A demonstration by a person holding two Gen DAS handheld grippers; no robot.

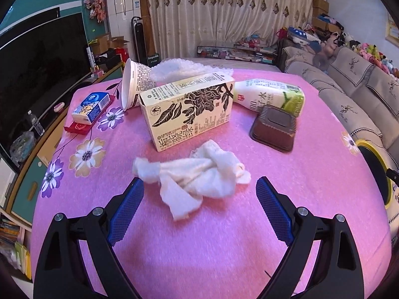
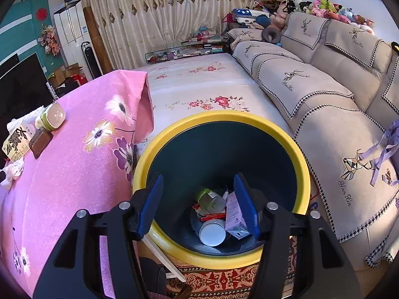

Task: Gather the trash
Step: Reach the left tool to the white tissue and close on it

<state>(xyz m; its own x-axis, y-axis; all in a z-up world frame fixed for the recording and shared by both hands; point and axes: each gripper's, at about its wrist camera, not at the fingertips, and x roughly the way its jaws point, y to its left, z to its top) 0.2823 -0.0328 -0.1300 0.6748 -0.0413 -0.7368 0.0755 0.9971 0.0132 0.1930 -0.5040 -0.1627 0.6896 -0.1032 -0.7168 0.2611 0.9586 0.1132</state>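
A crumpled white tissue (image 1: 197, 174) lies on the pink flowered tablecloth (image 1: 224, 236), just ahead of my left gripper (image 1: 199, 186), whose blue pads stand wide open on either side of it without touching. Behind it are a cream tea carton (image 1: 189, 109), a tipped paper cup (image 1: 136, 84), a lying white and green bottle (image 1: 271, 94) and a brown plastic tray (image 1: 273, 128). My right gripper (image 2: 198, 182) hangs open and empty over the yellow-rimmed dark bin (image 2: 281, 134), which holds a jar, a cup and a carton.
A blue tissue pack (image 1: 91, 107) on a red box and a bubble-wrap sheet (image 1: 184, 69) sit at the table's far side. A television stands left. The sofa (image 2: 324, 99) runs along the right, beside the bin. A patterned rug lies under the bin.
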